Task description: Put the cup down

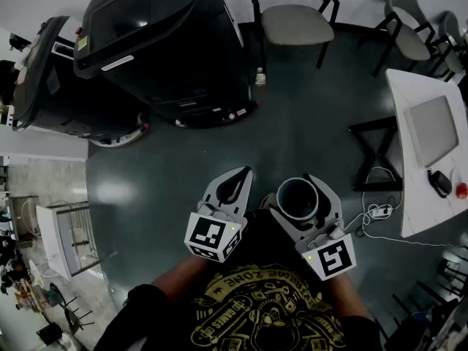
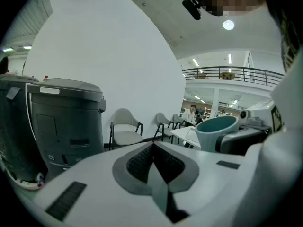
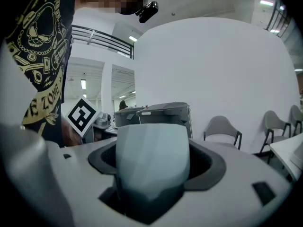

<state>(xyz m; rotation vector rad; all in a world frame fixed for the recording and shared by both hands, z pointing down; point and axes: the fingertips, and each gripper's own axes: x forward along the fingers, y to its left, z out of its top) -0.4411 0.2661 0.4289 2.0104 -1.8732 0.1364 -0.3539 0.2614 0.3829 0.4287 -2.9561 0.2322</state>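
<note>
A pale blue-grey cup [image 1: 296, 196] with a dark inside stands upright between the jaws of my right gripper [image 1: 301, 205], held in the air above the dark floor in front of the person's torso. In the right gripper view the cup [image 3: 151, 160] fills the gap of the gripper [image 3: 152, 150], and both jaws press on its sides. My left gripper [image 1: 235, 178] hovers just left of the cup, its jaws shut with nothing between them. The left gripper view shows the closed jaws [image 2: 152, 148] and, at the right, the cup [image 2: 215, 129].
Two large dark machines [image 1: 161, 42] stand ahead on the left. A grey chair [image 1: 292, 17] is behind them. At the right a white table [image 1: 409, 218] bears a laptop [image 1: 431, 130]. A dark stool [image 1: 376, 148] and white cables [image 1: 376, 212] stand on the floor beside it.
</note>
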